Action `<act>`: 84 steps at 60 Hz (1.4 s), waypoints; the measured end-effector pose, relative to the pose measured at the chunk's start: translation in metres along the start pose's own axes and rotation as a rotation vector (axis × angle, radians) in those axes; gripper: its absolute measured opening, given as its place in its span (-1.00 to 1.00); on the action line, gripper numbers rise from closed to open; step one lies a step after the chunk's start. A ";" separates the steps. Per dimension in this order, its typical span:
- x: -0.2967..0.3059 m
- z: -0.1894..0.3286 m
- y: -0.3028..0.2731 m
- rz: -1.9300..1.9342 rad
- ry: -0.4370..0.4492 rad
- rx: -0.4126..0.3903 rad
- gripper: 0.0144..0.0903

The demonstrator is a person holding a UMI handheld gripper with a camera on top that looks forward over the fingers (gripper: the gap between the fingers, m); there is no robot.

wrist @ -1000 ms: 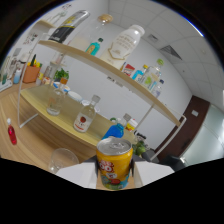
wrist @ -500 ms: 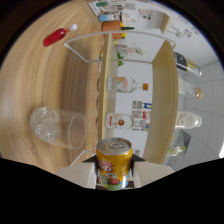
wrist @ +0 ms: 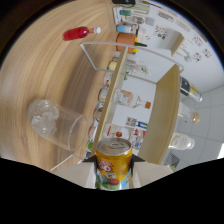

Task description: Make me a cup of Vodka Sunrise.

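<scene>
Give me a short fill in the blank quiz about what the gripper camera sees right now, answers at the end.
1. The gripper is shut on a yellow ____.
2. The clear glass on the wooden table holds ____.
3. The bottle lying on the table beyond the glass holds ____ liquid.

Answers: can; ice; red

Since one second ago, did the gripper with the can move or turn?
Yes. The gripper, shut on the yellow can, has rolled sideways: the shelf rack, level before, now runs upright in view, and the clear glass lies beside the can's top.
</scene>
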 end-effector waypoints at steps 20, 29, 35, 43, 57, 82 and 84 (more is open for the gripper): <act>0.101 -0.044 0.050 0.935 0.166 0.097 -0.01; 0.102 -0.060 0.110 1.404 0.201 0.090 -0.01; 0.064 -0.057 0.145 1.665 0.166 0.056 -0.01; -0.016 -0.041 0.171 1.861 0.083 -0.047 0.00; -0.144 -0.019 0.170 1.934 -0.108 -0.205 -0.01; -0.209 -0.008 0.143 1.942 -0.254 -0.283 0.01; -0.209 -0.008 0.143 1.943 -0.253 -0.286 0.02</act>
